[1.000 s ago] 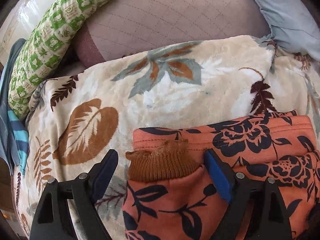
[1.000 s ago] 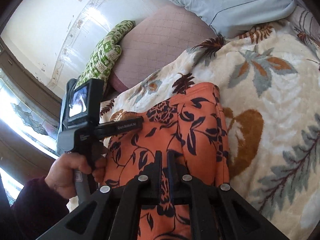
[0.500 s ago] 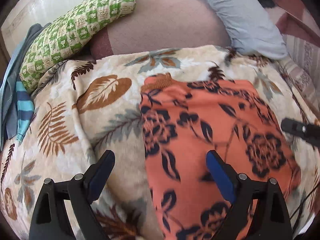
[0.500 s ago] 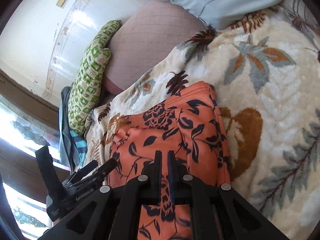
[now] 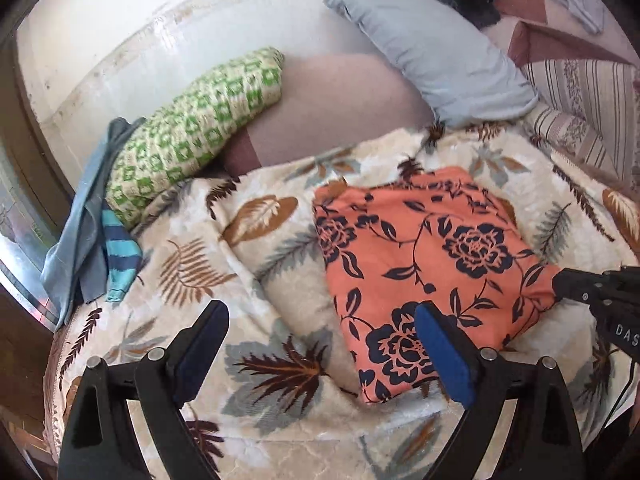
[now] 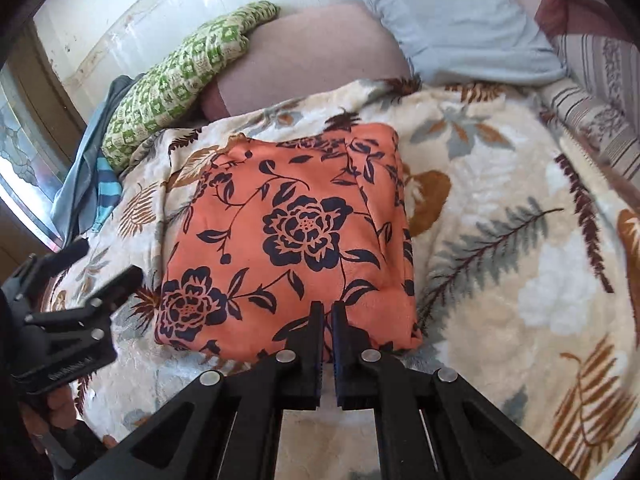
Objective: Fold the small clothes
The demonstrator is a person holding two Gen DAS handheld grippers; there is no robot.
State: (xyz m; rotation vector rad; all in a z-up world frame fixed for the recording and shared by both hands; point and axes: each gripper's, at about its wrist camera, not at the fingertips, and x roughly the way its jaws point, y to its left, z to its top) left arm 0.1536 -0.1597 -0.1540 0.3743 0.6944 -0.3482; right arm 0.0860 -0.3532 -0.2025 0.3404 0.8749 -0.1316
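An orange garment with dark flowers lies folded into a rough square on the leaf-print blanket. My left gripper hangs open above the blanket at the garment's near left corner, with nothing between its blue pads; it also shows in the right wrist view as the left gripper, held by a hand. My right gripper is shut, its tips over the garment's near edge, and I see no cloth pinched. The right gripper reaches the garment's right corner.
Behind the blanket lie a green patterned pillow, a mauve cushion and a pale blue pillow. Blue and striped clothes hang over the left edge by a window. Striped bedding sits at the back right.
The left gripper has risen and drawn back from the garment, and the brown ribbed cuff is gone from sight. The right gripper pulled back to the near edge, staying shut.
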